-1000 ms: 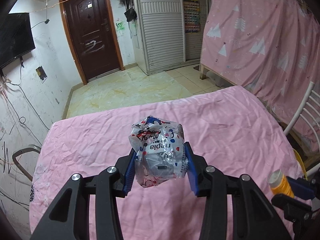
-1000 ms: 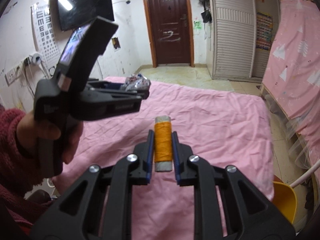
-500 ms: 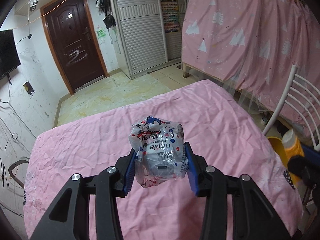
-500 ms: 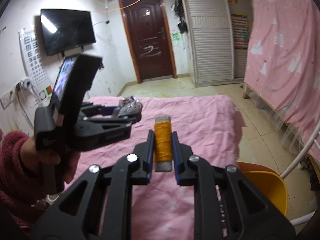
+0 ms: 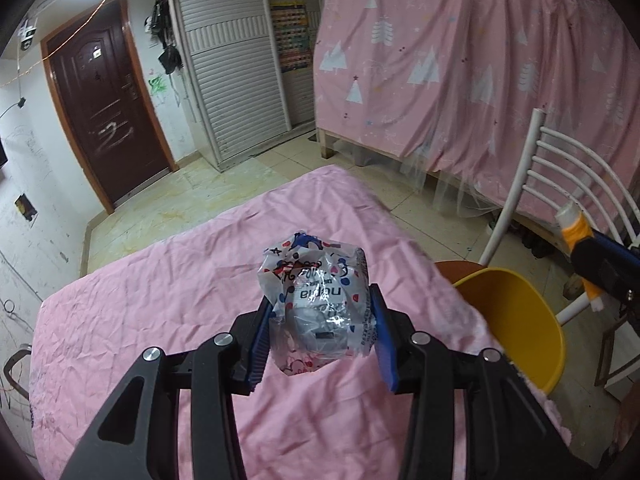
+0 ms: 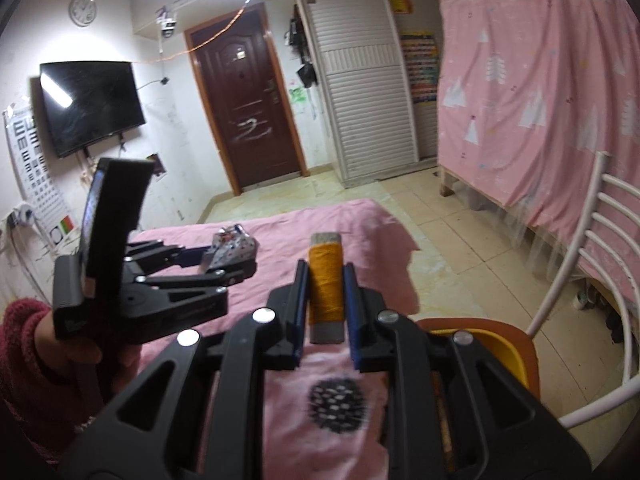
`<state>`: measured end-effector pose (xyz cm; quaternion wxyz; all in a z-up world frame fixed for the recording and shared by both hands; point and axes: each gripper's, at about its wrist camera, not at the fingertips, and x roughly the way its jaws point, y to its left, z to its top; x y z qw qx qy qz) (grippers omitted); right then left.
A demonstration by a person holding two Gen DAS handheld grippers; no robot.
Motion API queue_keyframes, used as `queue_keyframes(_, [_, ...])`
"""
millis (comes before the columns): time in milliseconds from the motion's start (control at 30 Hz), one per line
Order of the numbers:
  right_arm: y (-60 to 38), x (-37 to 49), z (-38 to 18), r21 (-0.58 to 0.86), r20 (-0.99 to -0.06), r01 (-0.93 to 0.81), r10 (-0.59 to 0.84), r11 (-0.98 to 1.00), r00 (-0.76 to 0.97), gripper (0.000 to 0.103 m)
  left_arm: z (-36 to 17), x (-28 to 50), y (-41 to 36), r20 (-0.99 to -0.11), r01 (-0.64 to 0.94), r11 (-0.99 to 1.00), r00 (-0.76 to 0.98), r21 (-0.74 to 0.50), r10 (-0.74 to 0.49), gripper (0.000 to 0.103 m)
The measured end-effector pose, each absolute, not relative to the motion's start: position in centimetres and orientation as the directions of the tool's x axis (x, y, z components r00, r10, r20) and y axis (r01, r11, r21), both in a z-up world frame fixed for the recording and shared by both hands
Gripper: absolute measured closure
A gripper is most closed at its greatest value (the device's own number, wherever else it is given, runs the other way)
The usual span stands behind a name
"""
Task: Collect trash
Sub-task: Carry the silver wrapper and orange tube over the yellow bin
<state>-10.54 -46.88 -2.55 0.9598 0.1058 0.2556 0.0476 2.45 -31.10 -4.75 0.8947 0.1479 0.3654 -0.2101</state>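
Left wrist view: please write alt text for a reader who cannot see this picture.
The left gripper holds a crumpled printed plastic wrapper between its blue pads, above a table under a wrinkled pink cloth. At the right, a yellow bin stands beside the table, near a white chair, and the right gripper's tip holds an orange thread spool.

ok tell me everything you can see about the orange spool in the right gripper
The orange spool is a small cylinder wound with orange thread, grey ends bare at top and bottom. It stands upright, clamped between the blue-lined jaws of the right gripper, held in the air over the pink bed cover. Only the jaws touch it; its top end looks a little worn.
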Motion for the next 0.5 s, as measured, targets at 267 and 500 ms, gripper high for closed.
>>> queue_keyframes(267, [-50.8,-11.7,-3.6,0.235,-0.493,0.067,0.06,0.97,0.868,0.087,-4.9,0.4,-34.8,-0.718,0.554,0.825,0.619,0.112,-0.317,0.068])
queue_keyframes(500, [-53.9,-11.9,-5.4,0.26,-0.523,0.158,0.002,0.953,0.852,0.087,-5.3,-1.1,-37.8,-0.728,0.602,0.792,0.588,0.102,-0.353,0.068])
